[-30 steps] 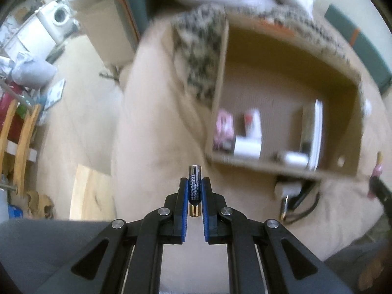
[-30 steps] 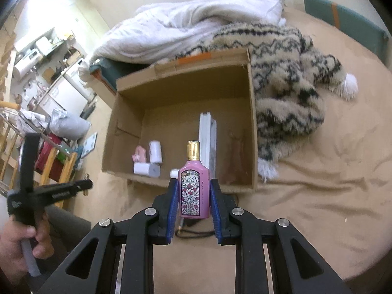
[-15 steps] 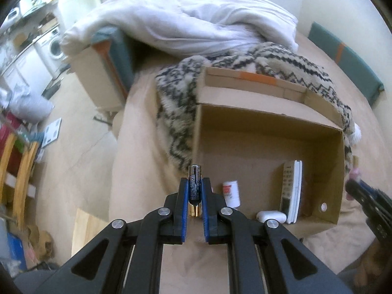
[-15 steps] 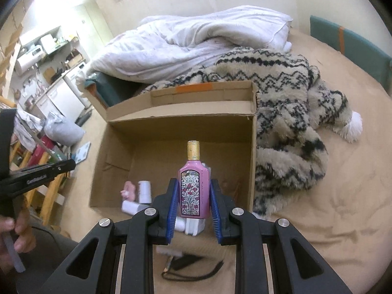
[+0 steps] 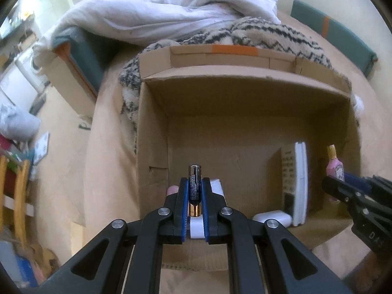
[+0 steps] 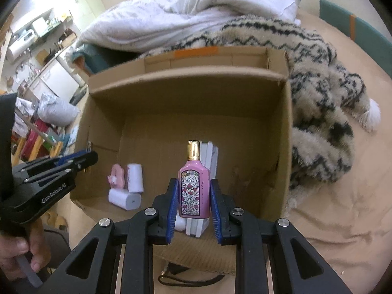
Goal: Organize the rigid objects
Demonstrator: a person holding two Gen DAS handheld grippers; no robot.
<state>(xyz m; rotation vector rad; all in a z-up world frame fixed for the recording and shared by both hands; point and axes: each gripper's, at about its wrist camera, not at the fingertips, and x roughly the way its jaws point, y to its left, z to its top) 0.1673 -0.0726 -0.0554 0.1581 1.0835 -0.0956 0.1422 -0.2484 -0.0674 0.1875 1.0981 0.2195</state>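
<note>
The left tool (image 5: 194,196) is clenched on one battery (image 5: 194,186), held upright between its blue pads so it can be lowered on end into the cardboard box (image 6: 285,127) on the bed; it hangs above the box's near left part, over a white roll (image 5: 216,187). The right tool (image 6: 193,196) grips one pink perfume bottle (image 6: 194,188) by its flat sides, cap up, which likely keeps it from tipping when set down, and hovers over the box's near edge beside a white remote (image 6: 210,156) stood on edge. Already in the box I count two white rolls (image 6: 134,177), one pink trinket (image 6: 116,177), the one remote and one small white case (image 5: 273,218), grouped along the near wall, probably to leave the far floor free. A patterned blanket (image 6: 318,103) and a white duvet (image 6: 186,12) lie behind the box, and a black strap (image 6: 191,278) lies in front of it
</note>
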